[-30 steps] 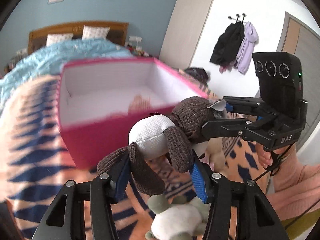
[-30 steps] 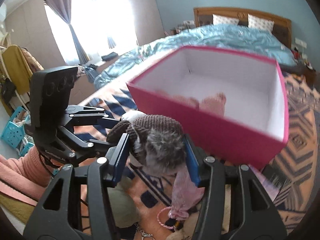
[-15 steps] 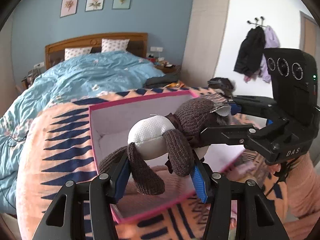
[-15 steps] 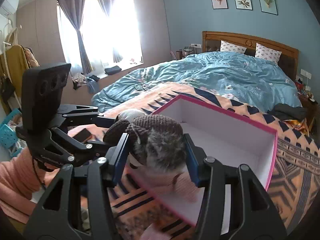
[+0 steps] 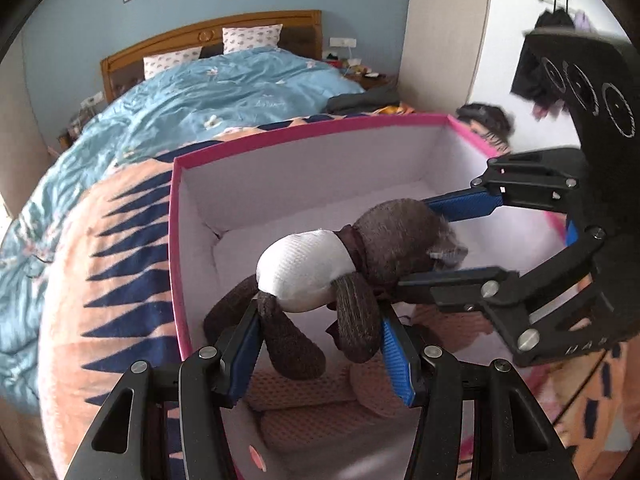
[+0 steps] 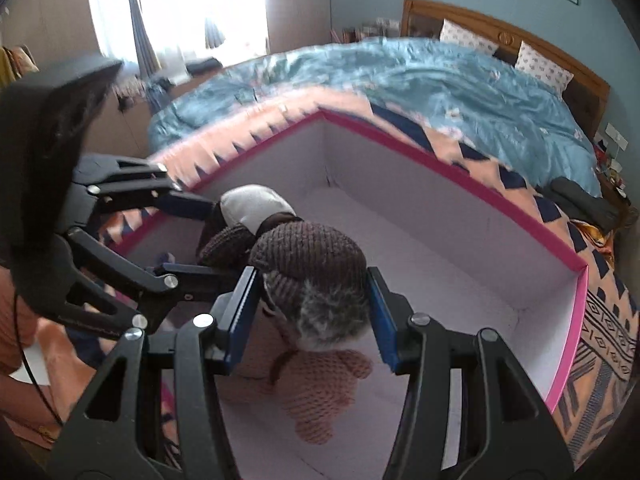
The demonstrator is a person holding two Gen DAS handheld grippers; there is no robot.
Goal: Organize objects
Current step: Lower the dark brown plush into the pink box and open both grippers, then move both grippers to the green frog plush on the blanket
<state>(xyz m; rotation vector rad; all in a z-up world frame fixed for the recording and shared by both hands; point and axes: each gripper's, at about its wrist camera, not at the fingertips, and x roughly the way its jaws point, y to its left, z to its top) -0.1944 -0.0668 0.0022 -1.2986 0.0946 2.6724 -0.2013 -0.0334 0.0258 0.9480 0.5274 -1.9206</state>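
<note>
Two wrist fisheyes look steeply down along their own fingers, close over a pink box [image 5: 304,136] on a bed [image 5: 224,80]. The left wrist view faces the headboard and a white wall at right; the right wrist view faces the window and headboard. Both share the box [image 6: 440,164], the plush toy [image 5: 340,260] [image 6: 308,264] above it and the opposite gripper.

Bed with an open pink box on it

The bed [image 5: 240,80] wears a rumpled blue quilt [image 6: 460,84], two patterned pillows [image 5: 252,38] by the wooden headboard [image 6: 500,28], and an orange blanket with navy triangles [image 5: 108,272]. The pink box [image 5: 176,248] sits on that blanket; dark folded clothing [image 6: 584,204] lies further along the bed.
</note>
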